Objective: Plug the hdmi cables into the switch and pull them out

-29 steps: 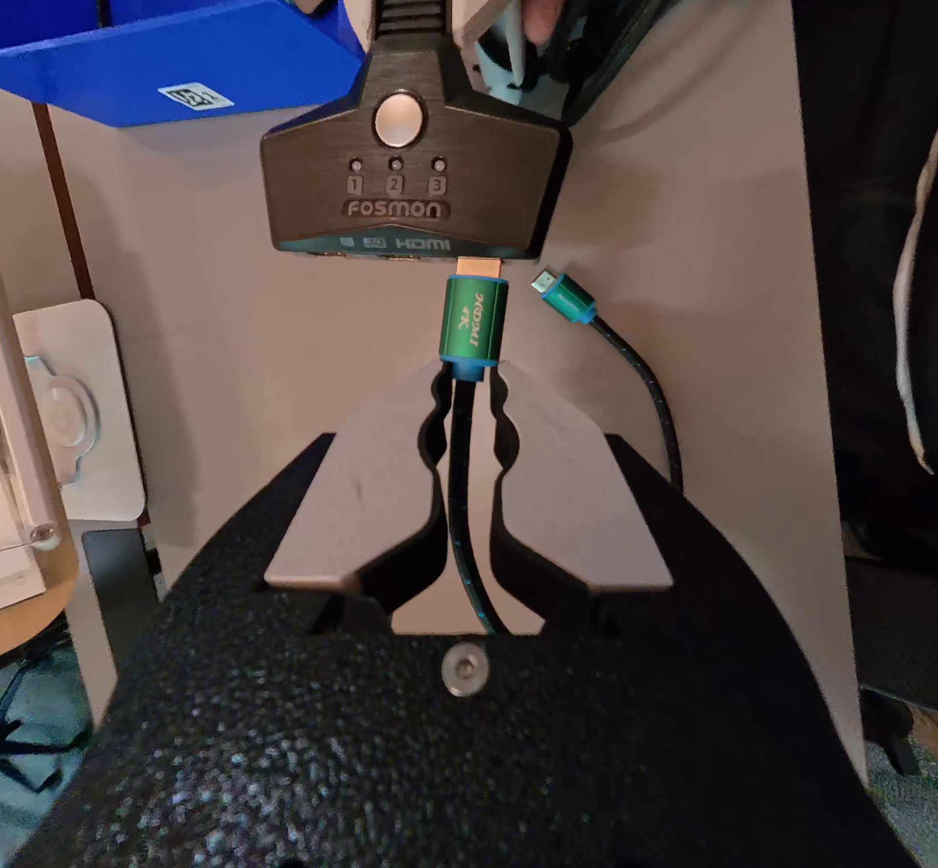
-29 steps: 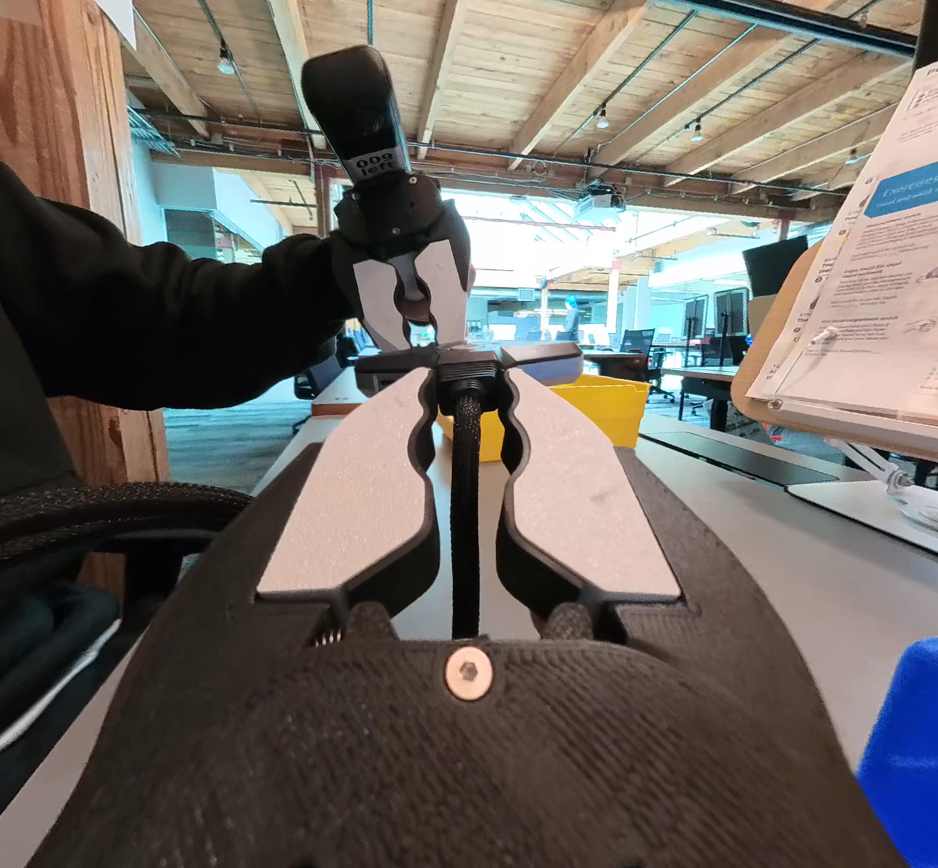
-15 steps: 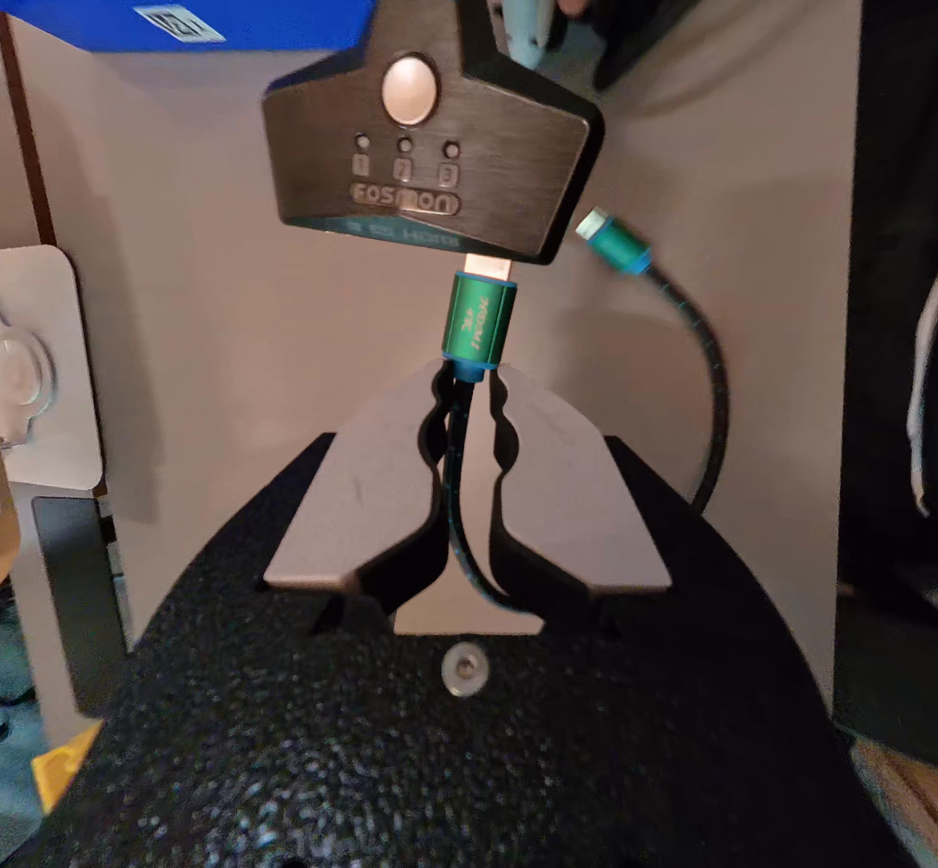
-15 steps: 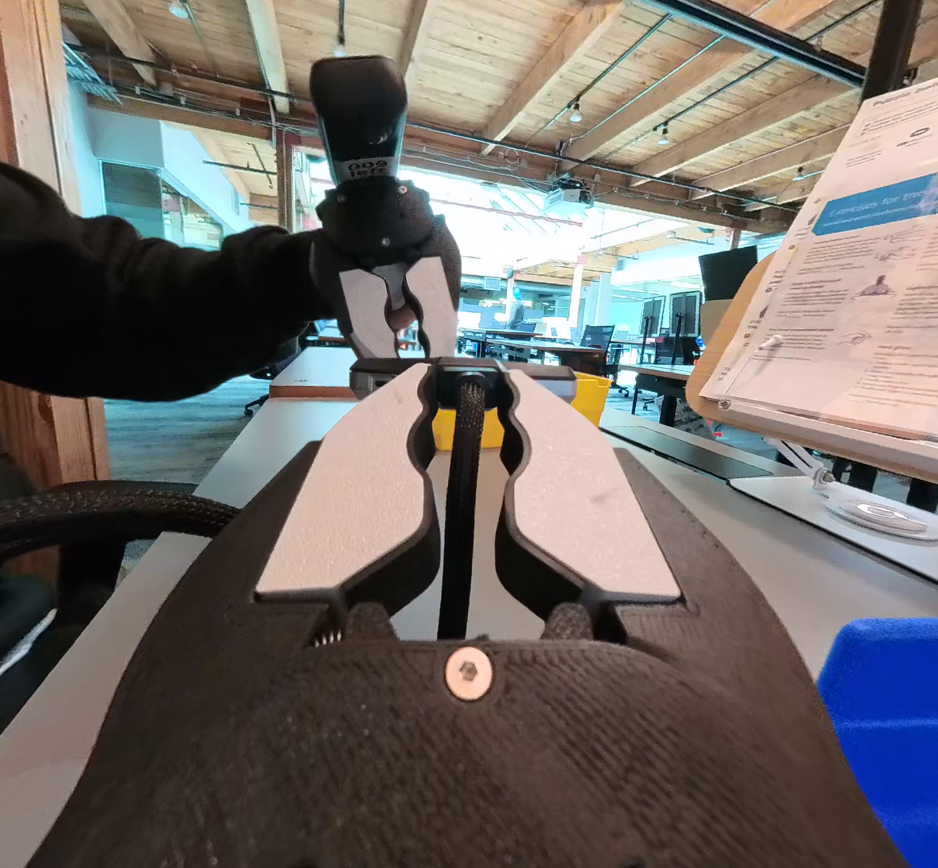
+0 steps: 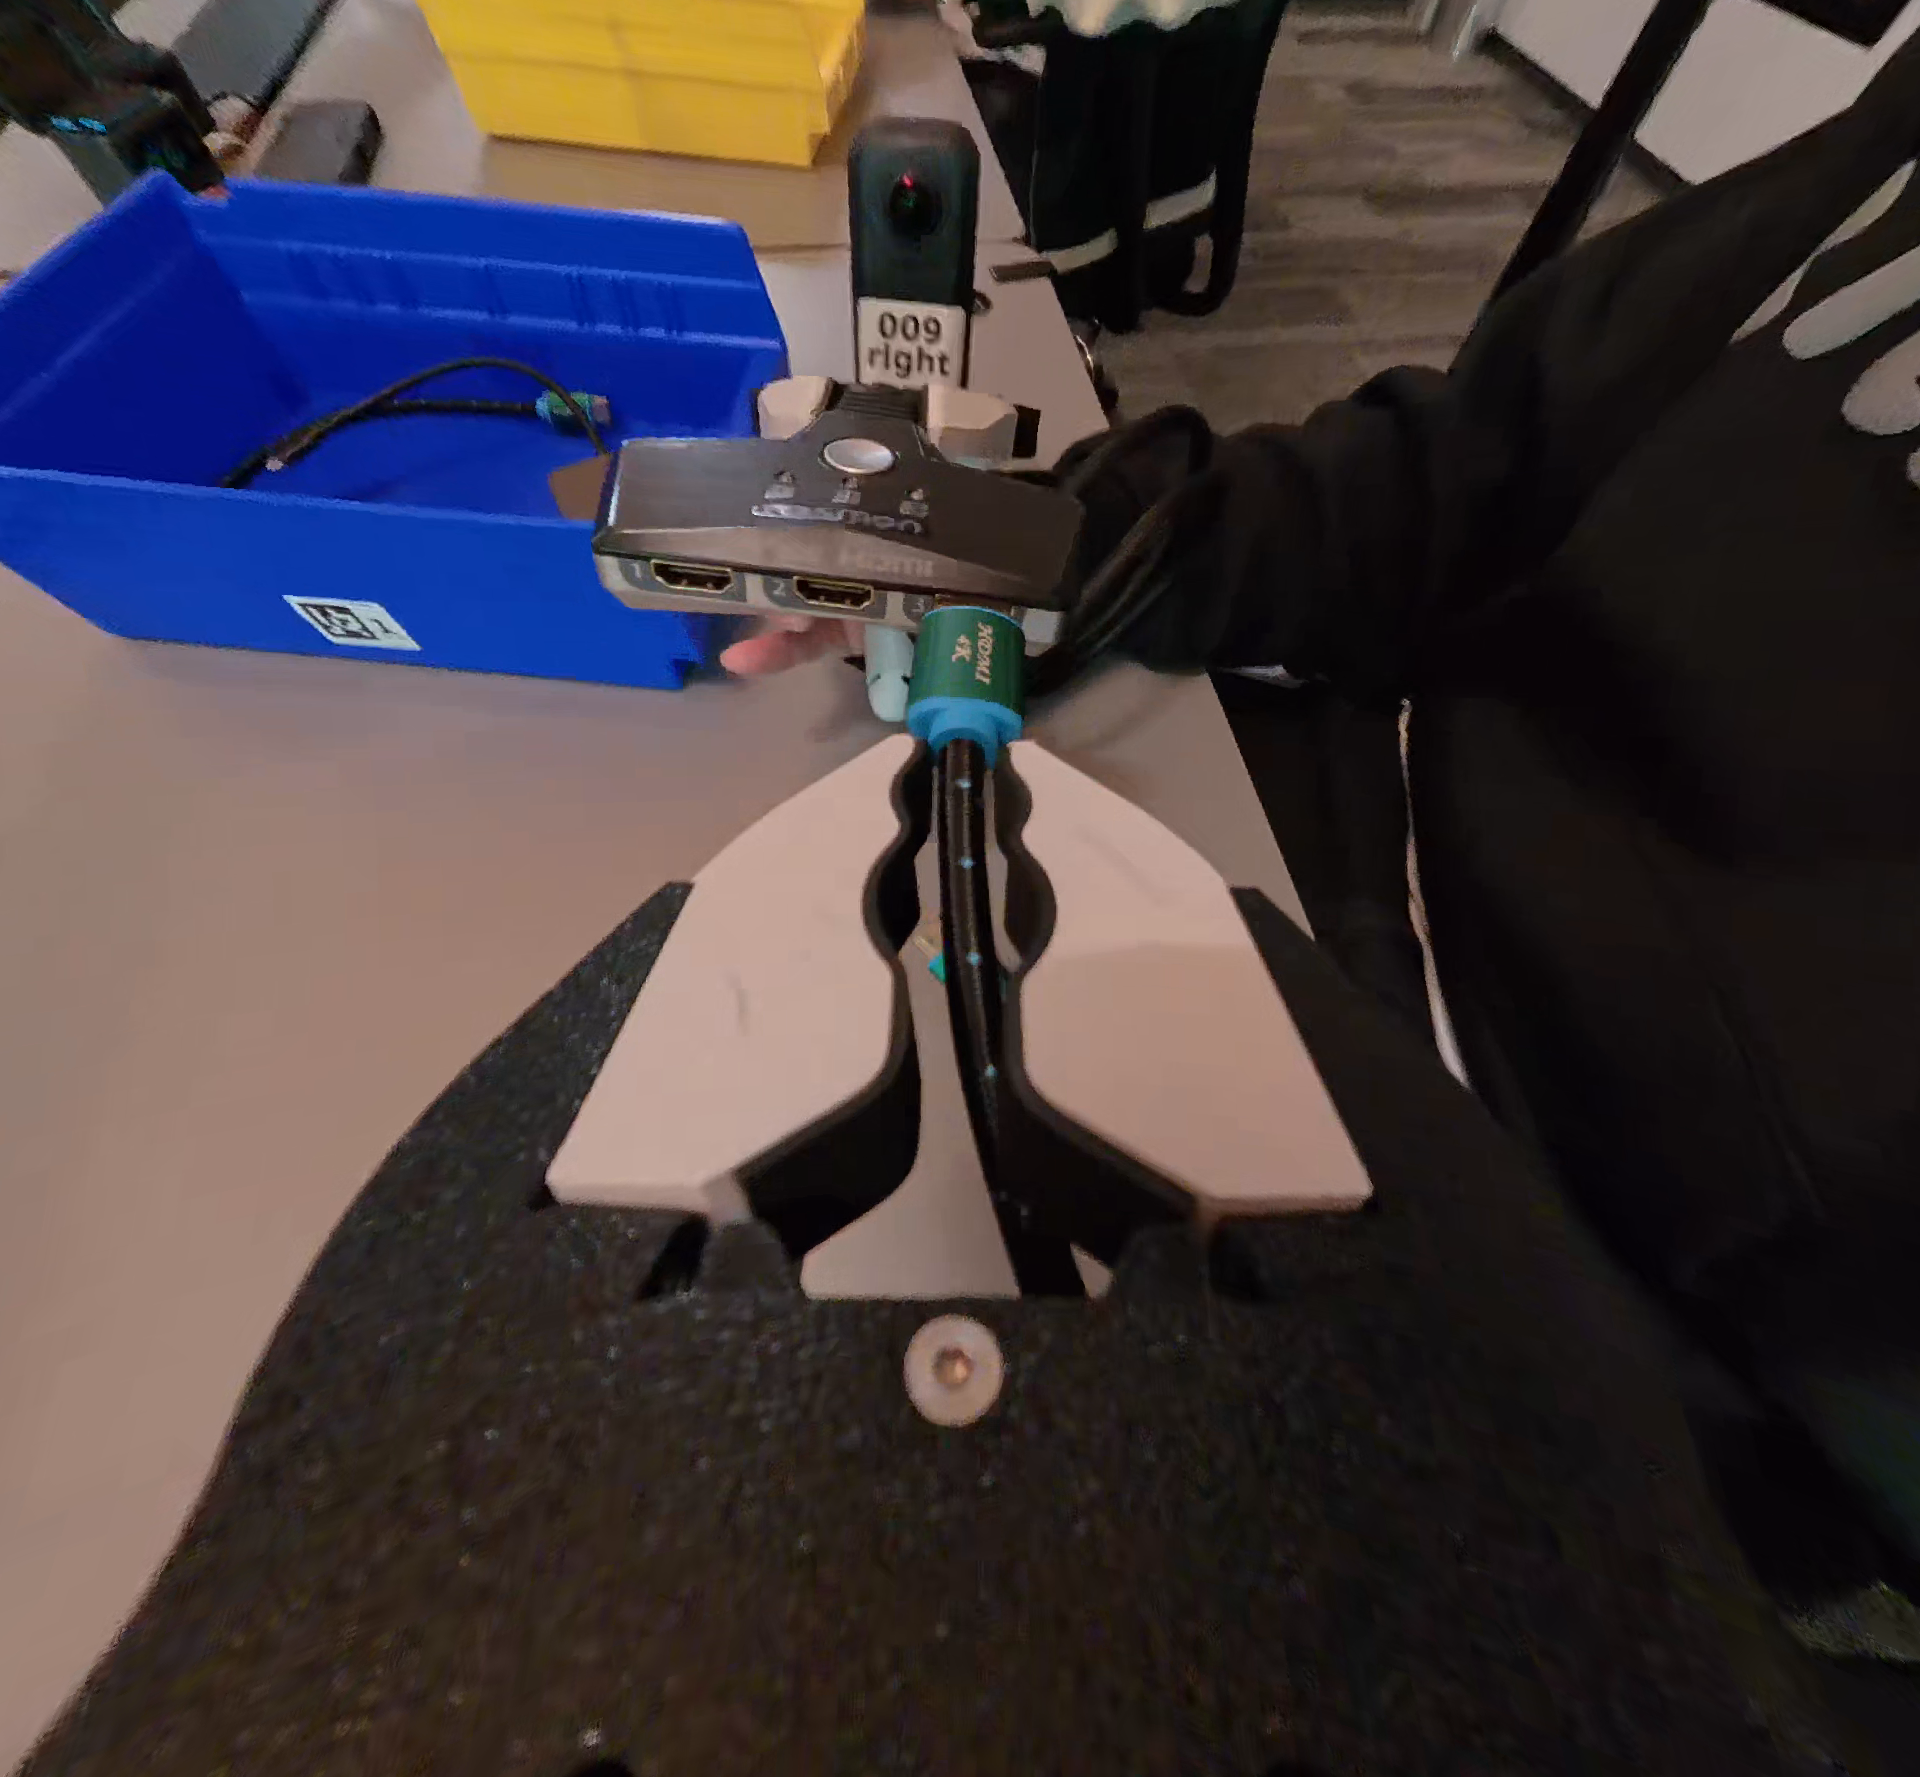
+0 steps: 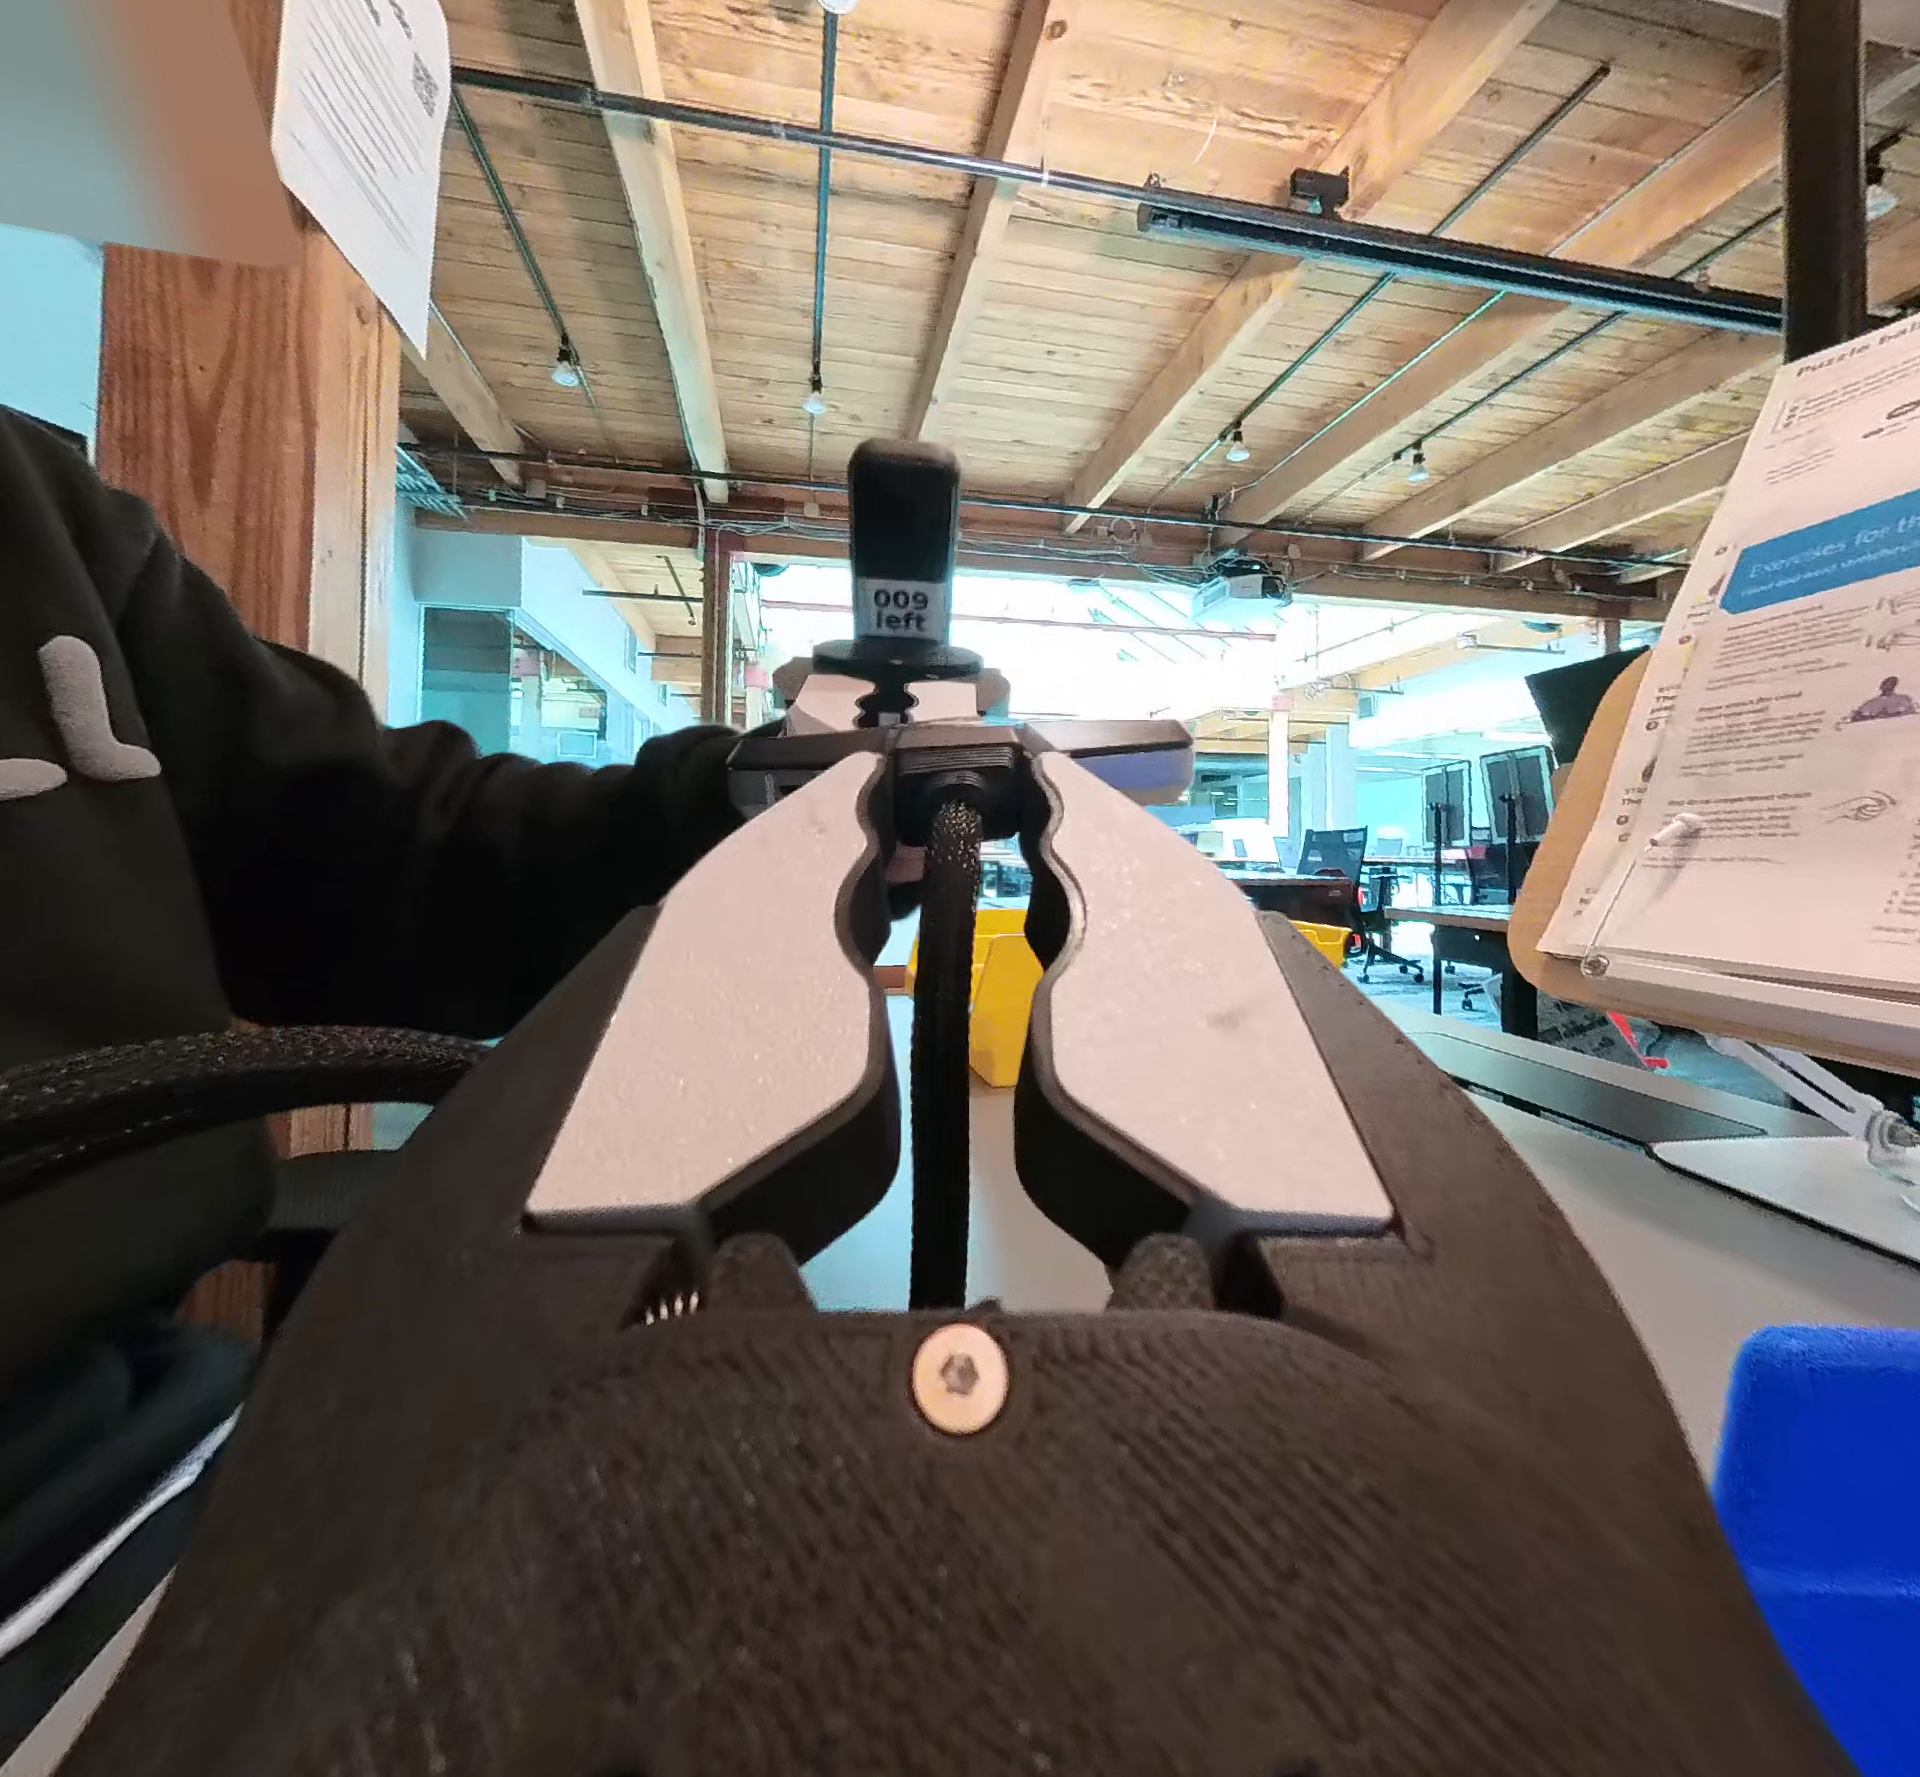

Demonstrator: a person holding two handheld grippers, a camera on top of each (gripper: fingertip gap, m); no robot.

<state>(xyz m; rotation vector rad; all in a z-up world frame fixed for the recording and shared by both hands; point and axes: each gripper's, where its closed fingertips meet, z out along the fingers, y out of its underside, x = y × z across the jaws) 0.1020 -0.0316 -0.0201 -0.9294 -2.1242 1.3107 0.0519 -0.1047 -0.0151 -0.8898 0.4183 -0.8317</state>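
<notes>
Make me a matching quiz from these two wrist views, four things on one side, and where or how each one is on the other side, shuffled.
Things:
1. green HDMI plug
2. spare cable
3. yellow bin
4. switch

Places or states:
A. lying inside the blue bin
B. held up by its black tail cable in the right claw
C. at the switch's rightmost port, its cable gripped by the left claw
D. on the table, beyond the blue bin

Pairs: 1-C, 2-A, 3-D, 4-B
</notes>
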